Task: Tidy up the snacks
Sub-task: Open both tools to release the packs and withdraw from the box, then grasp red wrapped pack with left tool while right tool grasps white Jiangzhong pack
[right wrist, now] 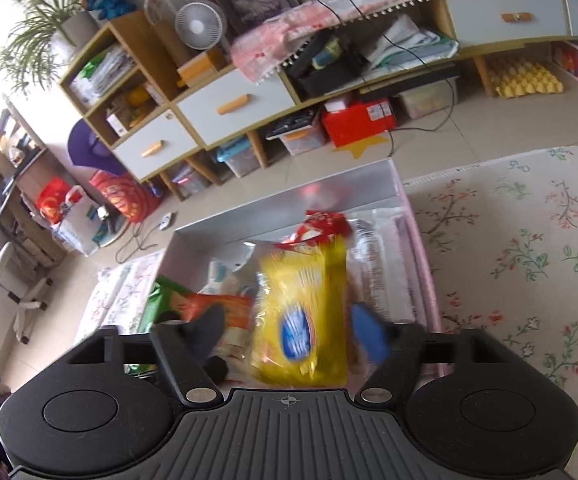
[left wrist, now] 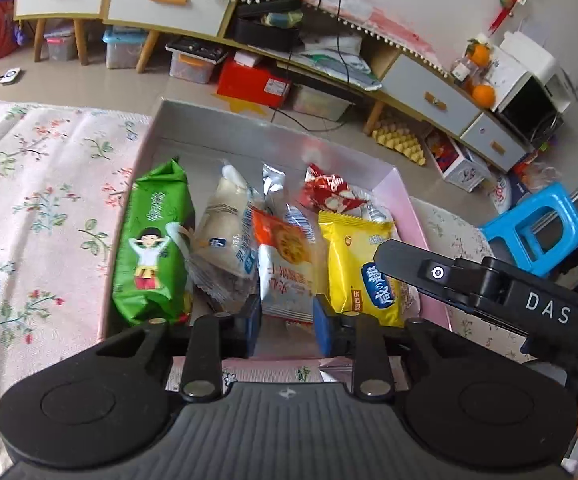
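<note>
A pink box (left wrist: 405, 196) on a floral cloth holds several snack packs: a green pack (left wrist: 151, 248) at left, a white pack (left wrist: 225, 228), an orange-and-white pack (left wrist: 285, 264), a red pack (left wrist: 329, 194) at the back, and a yellow pack (left wrist: 361, 264) at right. My left gripper (left wrist: 287, 326) is open at the box's near edge, its pads on either side of the orange-and-white pack's near end. My right gripper (right wrist: 289, 332) is open over the box (right wrist: 417, 240), its fingers spread wide on either side of the yellow pack (right wrist: 301, 316), which looks blurred. The right gripper's finger shows in the left wrist view (left wrist: 429, 272).
The floral cloth (left wrist: 37, 208) spreads left and right (right wrist: 529, 260) of the box. Beyond the table stand a low cabinet with drawers (left wrist: 161, 0), storage bins, a red box (left wrist: 253, 80) and a blue stool (left wrist: 537, 232) on the floor.
</note>
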`<state>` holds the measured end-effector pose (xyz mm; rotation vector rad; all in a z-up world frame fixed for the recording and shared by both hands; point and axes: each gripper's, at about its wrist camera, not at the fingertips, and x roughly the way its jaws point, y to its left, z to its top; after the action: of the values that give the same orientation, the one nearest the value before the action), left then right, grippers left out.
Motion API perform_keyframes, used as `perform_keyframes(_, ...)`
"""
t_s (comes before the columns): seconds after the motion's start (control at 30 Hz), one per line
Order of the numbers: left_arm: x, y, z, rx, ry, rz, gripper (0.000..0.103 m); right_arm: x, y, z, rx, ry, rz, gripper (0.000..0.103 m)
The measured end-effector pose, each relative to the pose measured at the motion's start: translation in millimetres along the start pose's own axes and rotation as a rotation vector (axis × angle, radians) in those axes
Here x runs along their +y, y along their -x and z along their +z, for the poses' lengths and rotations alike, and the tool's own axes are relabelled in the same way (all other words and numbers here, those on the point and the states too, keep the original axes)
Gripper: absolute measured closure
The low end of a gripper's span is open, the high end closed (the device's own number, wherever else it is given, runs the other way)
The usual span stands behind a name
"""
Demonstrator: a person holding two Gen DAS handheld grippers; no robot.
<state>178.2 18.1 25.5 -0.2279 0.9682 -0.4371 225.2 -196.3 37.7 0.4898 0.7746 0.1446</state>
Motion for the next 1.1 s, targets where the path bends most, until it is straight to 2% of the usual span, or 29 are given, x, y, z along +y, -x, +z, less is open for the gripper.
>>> perform_keyframes(0.03,0,4,0,-0.008,0.002,0.004,0.069,0,3,2,-0.005,-0.005,0.002,0.027)
perform_keyframes(0.2,8,23,2,-0.046,0.066,-0.027,0.066,-11,21,13,-0.025,-0.1,0.017,0.027)
perform_keyframes(0.3,9,29,1,-0.049,0.085,-0.032,0.057,-12,32,19,-0.015,-0.121,-0.015,0.027)
perform_keyframes(0.47,3,36,-5,-0.031,0.101,-0.005,0.053,2,52,18,0.006,-0.056,-0.02,0.027)
perform_keyframes(0.53,-1,39,-9,-0.024,0.102,0.039,0.043,8,61,14,0.012,-0.035,-0.024,0.027)
perform_keyframes(0.77,-14,57,-33,-0.009,0.095,0.087,0.034,19,92,-6,0.018,0.074,-0.049,0.027)
perform_keyframes(0.9,-24,59,-48,0.012,0.066,0.135,0.024,15,104,-20,0.054,0.111,-0.09,0.026)
perform_keyframes(1.0,-24,57,-61,0.05,0.078,0.136,0.023,12,113,-30,0.069,0.135,-0.123,0.026)
perform_keyframes(1.1,-23,58,-74,0.074,0.111,0.119,0.024,8,124,-41,0.08,0.15,-0.115,0.026)
